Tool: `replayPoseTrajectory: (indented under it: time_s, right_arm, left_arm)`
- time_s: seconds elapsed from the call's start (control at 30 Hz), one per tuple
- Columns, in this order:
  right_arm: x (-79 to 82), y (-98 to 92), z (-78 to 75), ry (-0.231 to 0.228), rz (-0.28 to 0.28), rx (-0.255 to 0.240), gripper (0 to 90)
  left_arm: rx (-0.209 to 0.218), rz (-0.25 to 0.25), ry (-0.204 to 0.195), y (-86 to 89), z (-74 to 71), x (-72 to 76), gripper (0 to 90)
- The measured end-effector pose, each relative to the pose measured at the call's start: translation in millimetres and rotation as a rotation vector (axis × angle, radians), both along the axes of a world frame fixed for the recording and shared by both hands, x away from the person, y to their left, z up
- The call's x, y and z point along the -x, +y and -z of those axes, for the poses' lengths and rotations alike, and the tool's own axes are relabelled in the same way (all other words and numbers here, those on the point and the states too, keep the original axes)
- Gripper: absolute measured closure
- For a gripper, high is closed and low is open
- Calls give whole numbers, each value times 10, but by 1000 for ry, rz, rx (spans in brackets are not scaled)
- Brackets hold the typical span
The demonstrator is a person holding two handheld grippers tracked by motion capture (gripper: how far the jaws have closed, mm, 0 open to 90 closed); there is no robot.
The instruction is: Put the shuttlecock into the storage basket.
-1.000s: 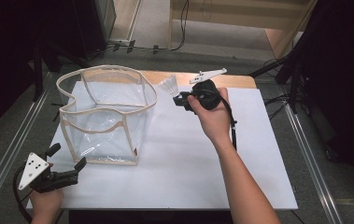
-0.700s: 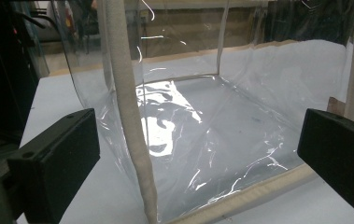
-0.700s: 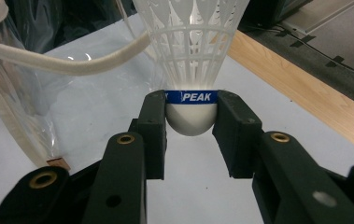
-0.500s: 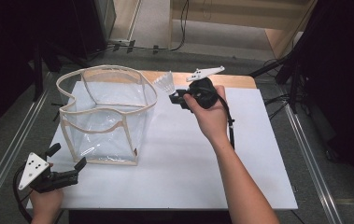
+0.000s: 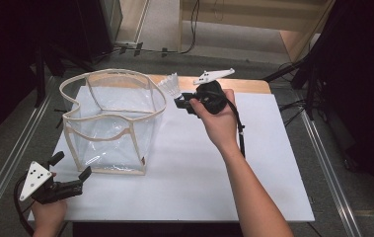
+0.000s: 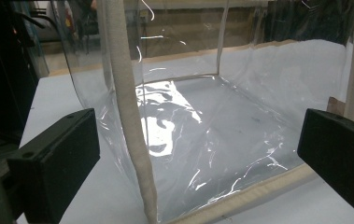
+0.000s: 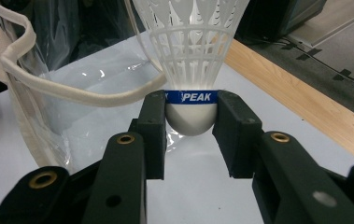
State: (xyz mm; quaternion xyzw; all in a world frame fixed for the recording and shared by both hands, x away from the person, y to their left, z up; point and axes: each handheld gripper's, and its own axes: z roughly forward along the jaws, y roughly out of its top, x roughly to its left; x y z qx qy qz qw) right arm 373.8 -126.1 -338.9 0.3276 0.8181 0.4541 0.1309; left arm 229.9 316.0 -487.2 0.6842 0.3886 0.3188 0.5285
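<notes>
A clear plastic bag with cream fabric trim stands open on the white table, left of centre. My right gripper is shut on the cork of a white plastic shuttlecock, held just beside the bag's right rim. In the right gripper view the shuttlecock, marked PEAK on a blue band, sits between the jaws of the right gripper, with the bag's rim close on the left. My left gripper rests open near the table's front left corner. The left gripper view faces the bag's corner seam.
A wooden strip edges the table's far side. Black stands and cables rise right of the table; a metal rail runs along the left. Open white surface lies in front and right of the bag.
My right gripper has carried the shuttlecock a little leftward and up, closer to the bag's right rim. The left gripper has stayed in place.
</notes>
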Motion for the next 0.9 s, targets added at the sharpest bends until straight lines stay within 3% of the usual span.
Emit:
replayPoseTrajectory:
  time_s: [0.9]
  right_arm:
    - [10, 247, -82, -18, -45, -28, 634]
  left_arm:
    - [-2, 2, 0, 2, -1, 0, 0]
